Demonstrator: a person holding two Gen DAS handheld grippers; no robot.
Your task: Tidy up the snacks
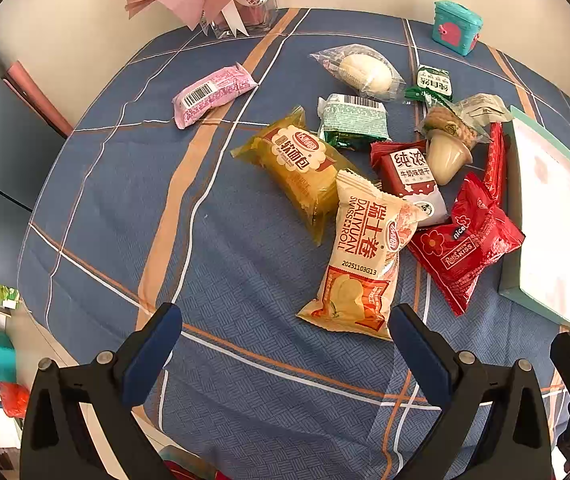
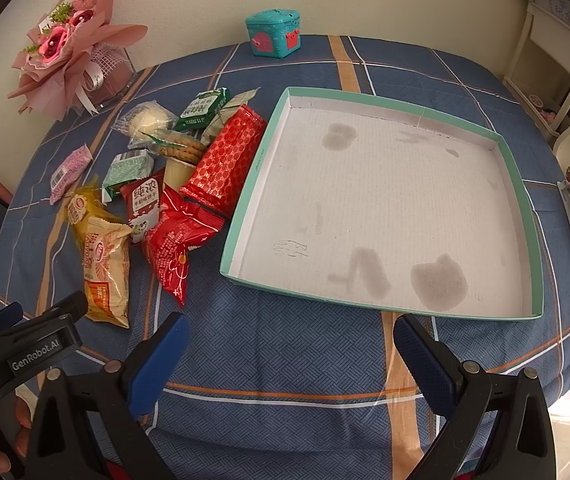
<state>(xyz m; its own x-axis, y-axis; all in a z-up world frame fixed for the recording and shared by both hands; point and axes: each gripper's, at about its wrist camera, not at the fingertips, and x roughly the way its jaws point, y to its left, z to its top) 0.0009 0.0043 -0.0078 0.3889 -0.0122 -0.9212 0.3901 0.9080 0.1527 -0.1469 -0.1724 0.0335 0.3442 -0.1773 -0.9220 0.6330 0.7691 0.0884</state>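
- A blue plaid tablecloth (image 2: 285,360) covers the whole table, crossed by orange and white stripes.
- The shallow teal-rimmed box lid (image 2: 521,184) lies flat on the right half; its white floor holds no snacks, only a few grey stains.
- Just left of the lid the snacks lie in a loose heap. A long red patterned pack (image 2: 225,160) rests against the lid's left wall.
- At the near end of the heap is a cream Swiss roll packet (image 1: 361,264), partly overlapping a yellow soft-bread packet (image 1: 297,168).
- A crinkled red packet (image 1: 465,244) lies between the Swiss roll and the lid, touching a red-and-white biscuit packet (image 1: 409,176).
- Further back sit a jelly cup (image 1: 445,156), green-wrapped pieces and a clear-wrapped round bun (image 1: 365,70).
- A pink packet (image 1: 213,94) lies alone, well apart to the left.
- The left gripper (image 1: 285,352) hovers over the cloth just short of the Swiss roll, fingers spread wide, holding nothing.
- The right gripper (image 2: 291,360) hangs before the lid's near edge, likewise spread and empty.
- A pink bouquet (image 2: 69,52) and a small teal toy box (image 2: 275,34) stand at the far edge.
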